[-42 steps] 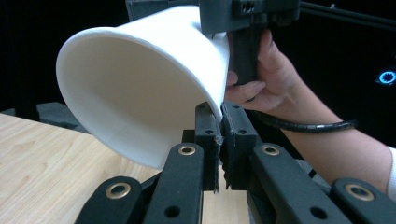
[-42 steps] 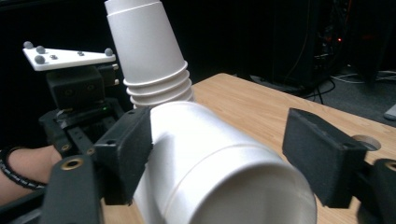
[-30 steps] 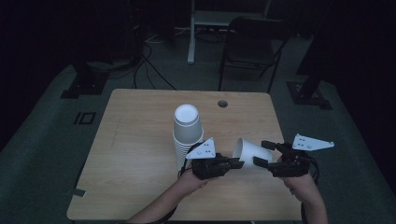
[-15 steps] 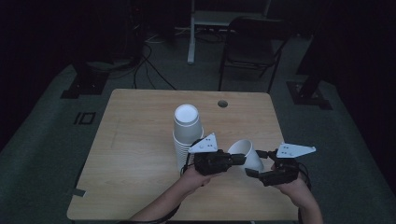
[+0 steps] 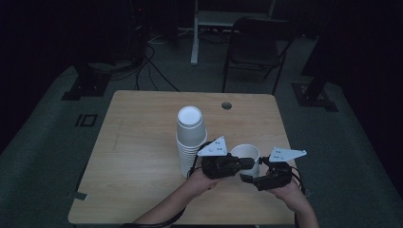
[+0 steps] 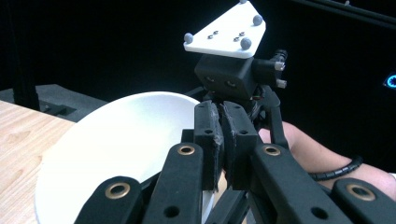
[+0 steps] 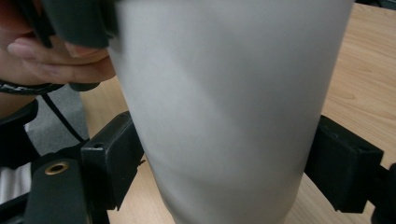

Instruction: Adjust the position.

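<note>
Presently, the left gripper [image 5: 244, 164] is clamped on the rim of a white cup [image 5: 247, 156] near the table's [image 5: 142, 137] front edge; the right gripper's [image 5: 256, 176] jaws straddle its body, contact unclear.

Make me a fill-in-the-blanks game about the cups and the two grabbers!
1. The single white cup stands with its open end facing ____.
2. The left gripper has its jaws shut on the cup's ____.
3. The stack of cups stands on the table upside ____.
4. The right gripper has one jaw on each ____ of the cup.

Missing words: up; rim; down; side
</note>
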`<state>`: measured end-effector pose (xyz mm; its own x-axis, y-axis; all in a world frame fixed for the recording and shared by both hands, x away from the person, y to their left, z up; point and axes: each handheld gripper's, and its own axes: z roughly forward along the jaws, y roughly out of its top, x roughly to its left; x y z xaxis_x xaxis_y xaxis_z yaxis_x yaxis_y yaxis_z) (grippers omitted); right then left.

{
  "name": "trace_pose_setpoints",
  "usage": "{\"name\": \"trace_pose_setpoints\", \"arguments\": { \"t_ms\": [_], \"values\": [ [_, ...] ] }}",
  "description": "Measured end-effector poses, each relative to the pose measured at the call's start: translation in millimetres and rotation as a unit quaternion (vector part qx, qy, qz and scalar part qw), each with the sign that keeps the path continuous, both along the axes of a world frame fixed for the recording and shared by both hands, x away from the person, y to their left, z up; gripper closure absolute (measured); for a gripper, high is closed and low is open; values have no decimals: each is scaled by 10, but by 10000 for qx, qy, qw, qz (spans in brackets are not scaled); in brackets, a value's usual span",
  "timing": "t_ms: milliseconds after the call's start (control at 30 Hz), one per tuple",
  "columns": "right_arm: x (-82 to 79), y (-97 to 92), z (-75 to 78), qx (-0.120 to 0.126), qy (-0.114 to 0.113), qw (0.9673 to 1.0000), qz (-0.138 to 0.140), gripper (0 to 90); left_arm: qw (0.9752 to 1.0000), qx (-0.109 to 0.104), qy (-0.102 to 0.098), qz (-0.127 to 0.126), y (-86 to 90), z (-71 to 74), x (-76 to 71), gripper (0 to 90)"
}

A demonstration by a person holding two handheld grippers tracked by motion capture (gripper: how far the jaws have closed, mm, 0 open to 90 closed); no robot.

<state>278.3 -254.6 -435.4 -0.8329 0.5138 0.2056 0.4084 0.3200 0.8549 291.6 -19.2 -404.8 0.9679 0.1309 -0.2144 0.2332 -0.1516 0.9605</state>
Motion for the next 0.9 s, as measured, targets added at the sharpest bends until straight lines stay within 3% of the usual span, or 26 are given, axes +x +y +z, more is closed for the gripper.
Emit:
{"name": "trace_pose_setpoints", "arguments": {
  "t_ms": [300,367,433,600,900],
  "values": [
    [-13,20,-10,187,-147,9996,-139,189,9998,-17,-148,107,-1,52,-8,849],
    [-11,14,-7,144,-202,9994,-255,191,9998,-71,-163,124,7,58,-13,787],
    [5,-26,-11,197,-215,9989,-371,192,9993,-57,-285,251,20,73,-33,663],
    [41,-182,-20,313,-232,9967,-717,193,9978,-22,-475,462,72,112,-105,528],
    [81,-278,24,384,-464,9908,-1213,192,9976,8,-418,557,154,111,-183,214]
  ]
}}
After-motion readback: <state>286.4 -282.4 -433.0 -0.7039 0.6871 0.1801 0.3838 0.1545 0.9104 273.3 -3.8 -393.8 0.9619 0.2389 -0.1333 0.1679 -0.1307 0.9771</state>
